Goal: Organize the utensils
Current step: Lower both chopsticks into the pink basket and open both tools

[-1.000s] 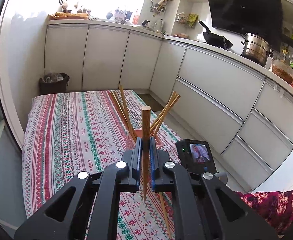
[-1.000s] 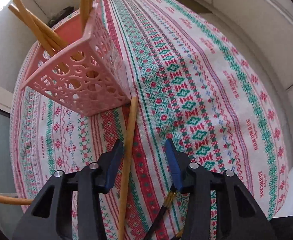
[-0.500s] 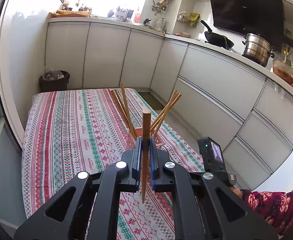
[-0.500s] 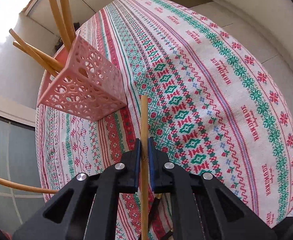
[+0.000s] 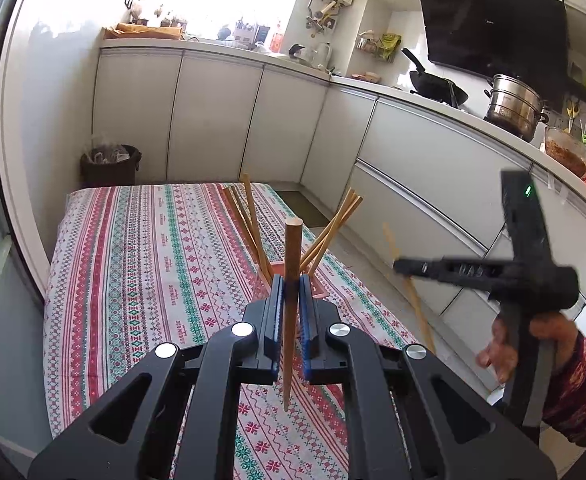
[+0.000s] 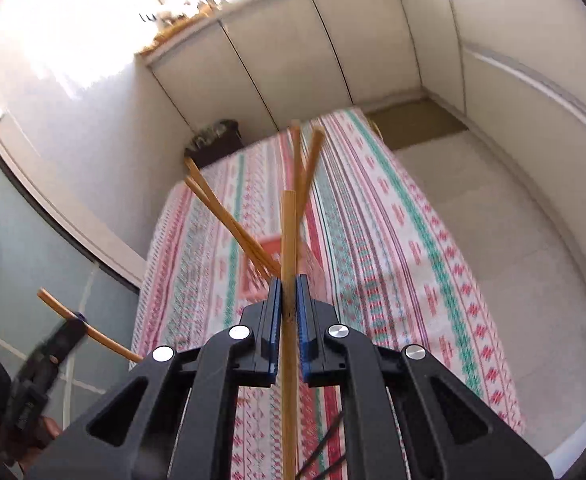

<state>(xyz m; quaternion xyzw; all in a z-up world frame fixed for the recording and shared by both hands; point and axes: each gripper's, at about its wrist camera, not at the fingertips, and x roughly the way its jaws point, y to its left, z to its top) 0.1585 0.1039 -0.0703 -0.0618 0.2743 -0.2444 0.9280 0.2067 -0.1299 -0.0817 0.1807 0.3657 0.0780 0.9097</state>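
Note:
My left gripper (image 5: 289, 308) is shut on an upright wooden chopstick (image 5: 292, 252), held above the striped tablecloth (image 5: 153, 264). Just behind it stands the pink lattice holder (image 5: 317, 286), mostly hidden by the jaws, with several chopsticks (image 5: 249, 220) fanning out of it. My right gripper (image 6: 289, 308) is shut on another chopstick (image 6: 288, 236) and holds it lifted over the holder (image 6: 277, 264). The right gripper also shows in the left wrist view (image 5: 409, 268), raised at the right with its chopstick (image 5: 413, 300) blurred. The left gripper's chopstick shows in the right wrist view (image 6: 89, 332).
White kitchen cabinets (image 5: 433, 160) run along the right and back. A dark bin (image 5: 111, 164) stands on the floor beyond the table's far end. A steel pot (image 5: 513, 104) and a black wok (image 5: 437, 88) sit on the counter. A dark utensil (image 6: 325, 452) lies on the cloth below.
My right gripper closed on the chopstick lying by the holder, lifted it off the cloth and swung up level with the holder. My left gripper kept its chopstick and barely moved.

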